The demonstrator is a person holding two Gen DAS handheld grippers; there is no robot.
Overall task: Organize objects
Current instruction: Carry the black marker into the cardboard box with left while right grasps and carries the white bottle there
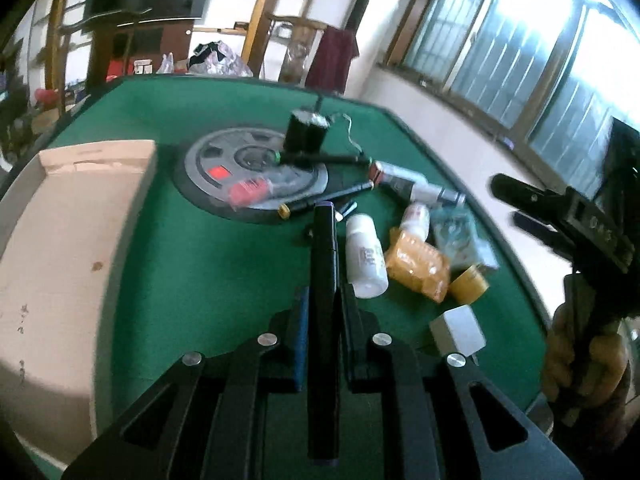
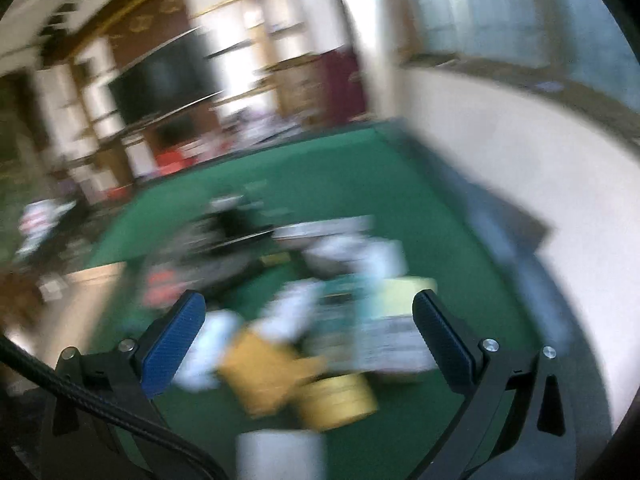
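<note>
My left gripper (image 1: 323,300) is shut on a long black marker pen (image 1: 324,280) and holds it above the green table (image 1: 200,264). An open cardboard box (image 1: 60,248) lies to the left. Beyond the pen lie a white bottle (image 1: 366,258), an orange packet (image 1: 418,268), a yellow tape roll (image 1: 469,283), a teal box (image 1: 460,236) and a white block (image 1: 458,330). My right gripper (image 2: 308,320) is open and empty above the same pile; that view is heavily blurred. The right gripper also shows in the left wrist view (image 1: 520,204), at the right.
A round grey panel (image 1: 256,176) sits mid-table with a black cylinder (image 1: 306,132), a red item (image 1: 248,192) and more pens (image 1: 328,196) on or near it. A tube (image 1: 416,186) lies behind the pile. The table edge runs along the right, by the wall.
</note>
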